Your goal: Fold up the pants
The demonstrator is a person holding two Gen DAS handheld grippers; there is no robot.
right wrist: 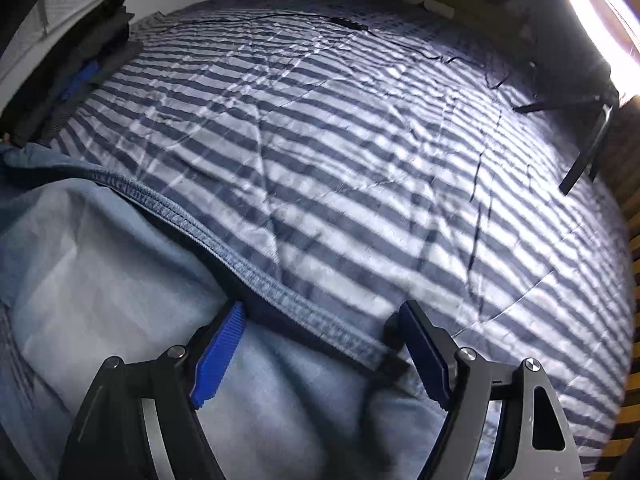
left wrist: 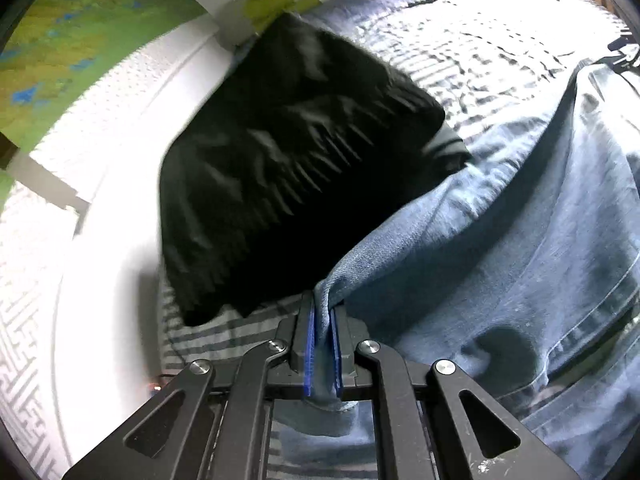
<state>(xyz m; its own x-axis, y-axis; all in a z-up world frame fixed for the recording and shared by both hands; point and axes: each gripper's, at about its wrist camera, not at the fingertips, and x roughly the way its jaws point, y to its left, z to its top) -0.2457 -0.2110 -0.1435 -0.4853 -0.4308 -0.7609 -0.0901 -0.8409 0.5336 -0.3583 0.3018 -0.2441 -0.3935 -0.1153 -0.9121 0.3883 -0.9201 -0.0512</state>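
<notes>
1. The jeans (left wrist: 500, 240), light blue denim, lie spread over a bed covered by a blue-and-white striped quilt (right wrist: 360, 140).
2. The left claw (left wrist: 322, 320) is closed on a bunched fold of the jeans; the cloth is pinched between its two blue pads and runs up and away to the right from the grip.
3. In the left wrist view, a folded black garment (left wrist: 280, 168) rests on the quilt just beyond the left claw, and the denim fold overlaps its near right corner.
4. The right claw (right wrist: 320, 312) stands with its jaws wide apart, pointing down at the jeans.
5. A thick stitched hem (right wrist: 256, 276) of the jeans runs diagonally across the gap between the right claw's blue pads (right wrist: 218, 354); the left pad is over the pale denim, the right pad at the hem's edge near the quilt. Neither pad presses on the cloth.
6. In the right wrist view, a stack of dark folded clothes (right wrist: 68, 80) sits at the far left edge of the bed, well apart from the right claw.
7. A thin black cable (right wrist: 420, 54) trails across the far side of the quilt.
</notes>
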